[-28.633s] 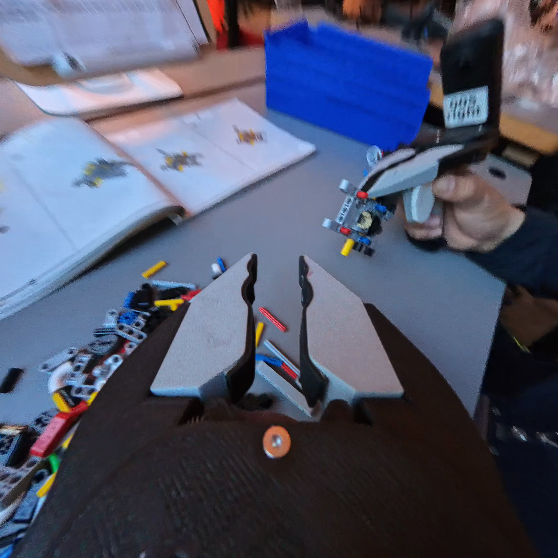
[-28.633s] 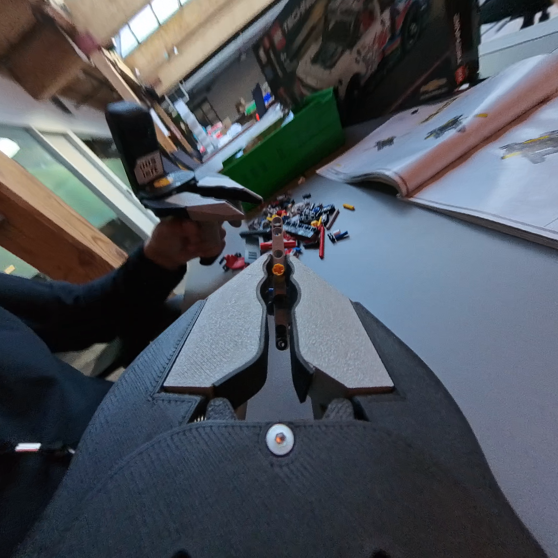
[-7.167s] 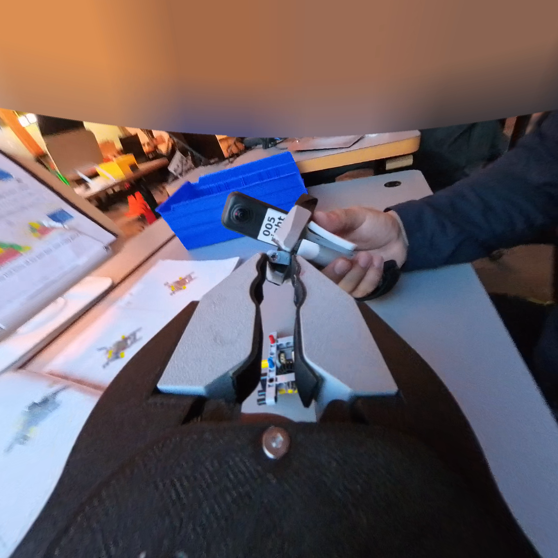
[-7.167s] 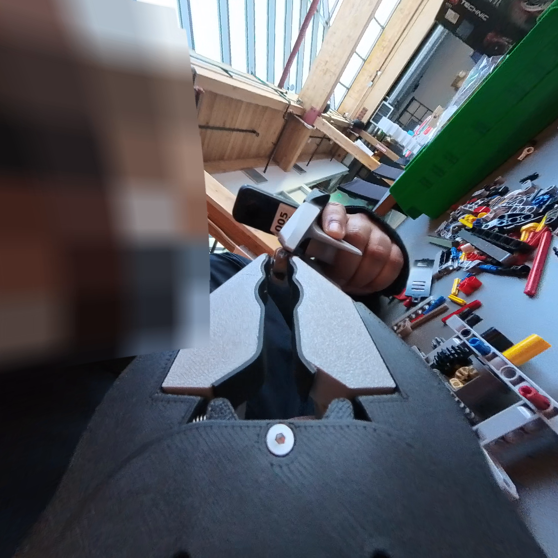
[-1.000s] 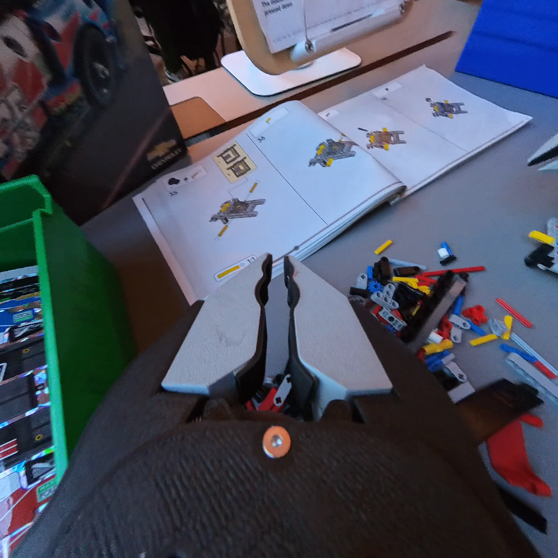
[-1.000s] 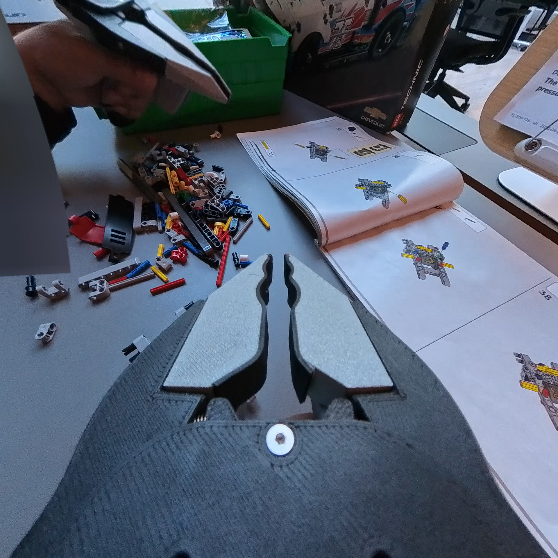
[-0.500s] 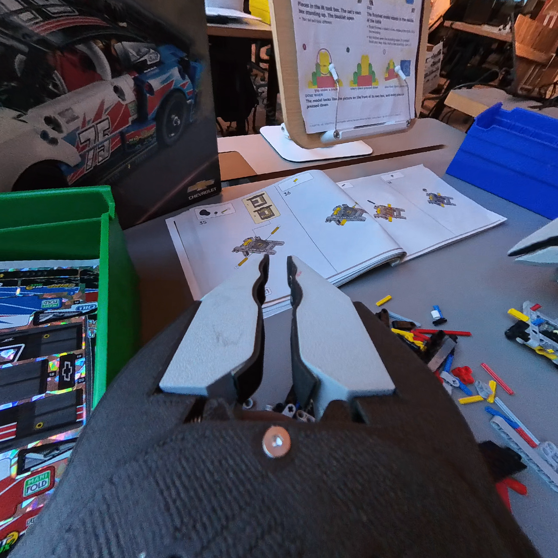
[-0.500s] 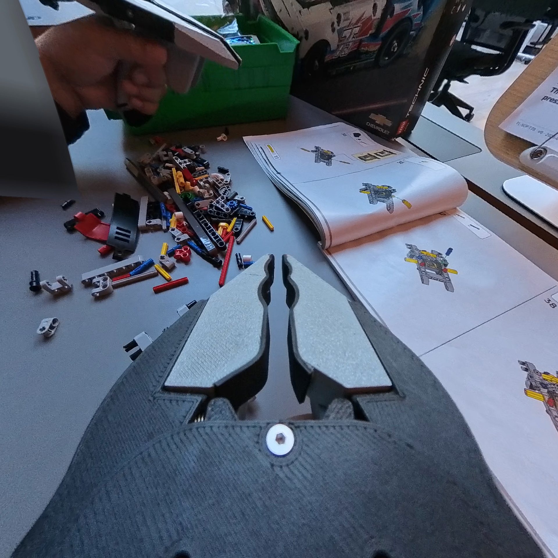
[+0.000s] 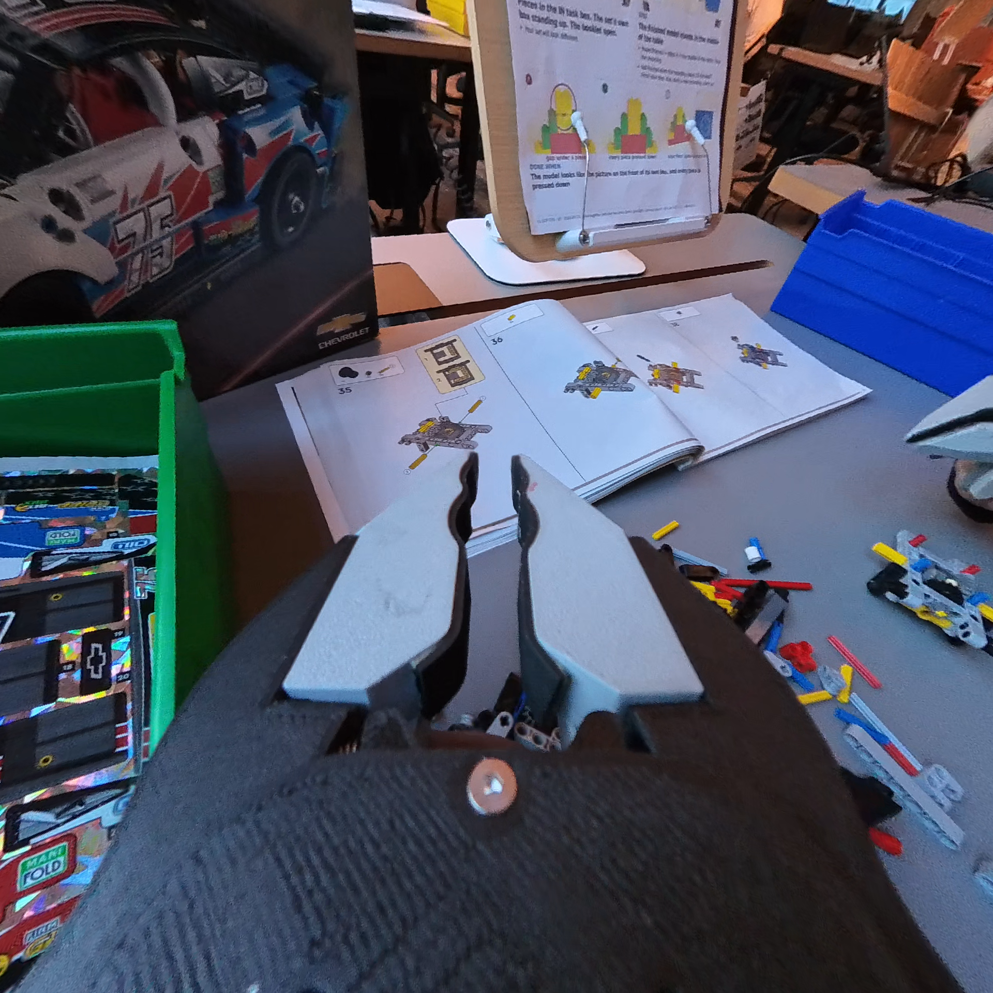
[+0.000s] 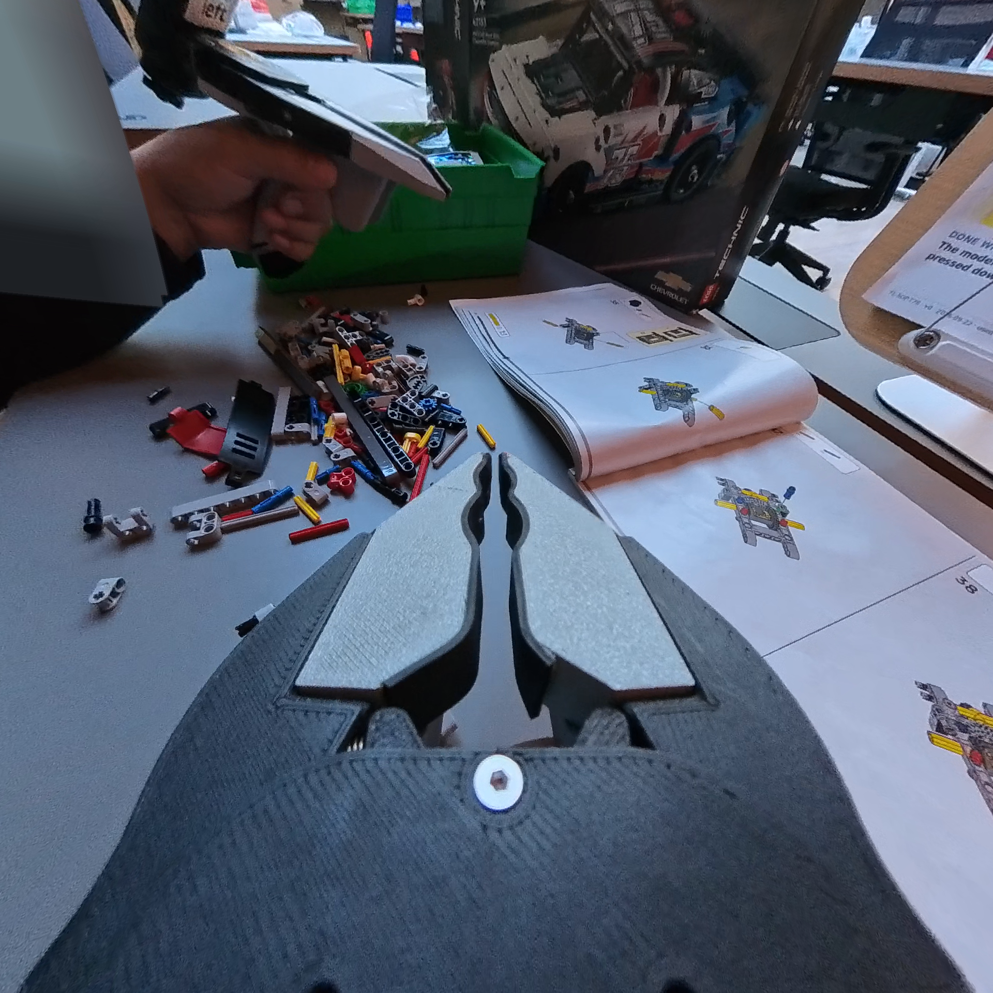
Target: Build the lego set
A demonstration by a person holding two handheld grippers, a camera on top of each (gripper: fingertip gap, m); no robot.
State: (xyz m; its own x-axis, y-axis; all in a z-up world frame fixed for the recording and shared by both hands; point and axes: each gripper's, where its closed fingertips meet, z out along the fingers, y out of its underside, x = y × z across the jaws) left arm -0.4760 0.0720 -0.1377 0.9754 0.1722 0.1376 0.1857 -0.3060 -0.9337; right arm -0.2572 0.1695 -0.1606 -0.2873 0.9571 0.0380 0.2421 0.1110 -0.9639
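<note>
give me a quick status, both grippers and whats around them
Left gripper open, empty, over instruction booklet. Right gripper shut, empty, above table beside loose brick pile. Small built assembly on table.

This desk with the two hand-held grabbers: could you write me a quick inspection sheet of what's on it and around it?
Surface: grey table, mostly bare at the near side.
Job's things: open instruction booklet; small part-built model.
Clutter: pile of loose building pieces; green bin; blue bin; box with a race car picture.
Grippers: left gripper slightly open, holding nothing; right gripper nearly closed, holding nothing.
Cables: nothing seen.
Surroundings: sheet on a wooden stand; office chair.
</note>
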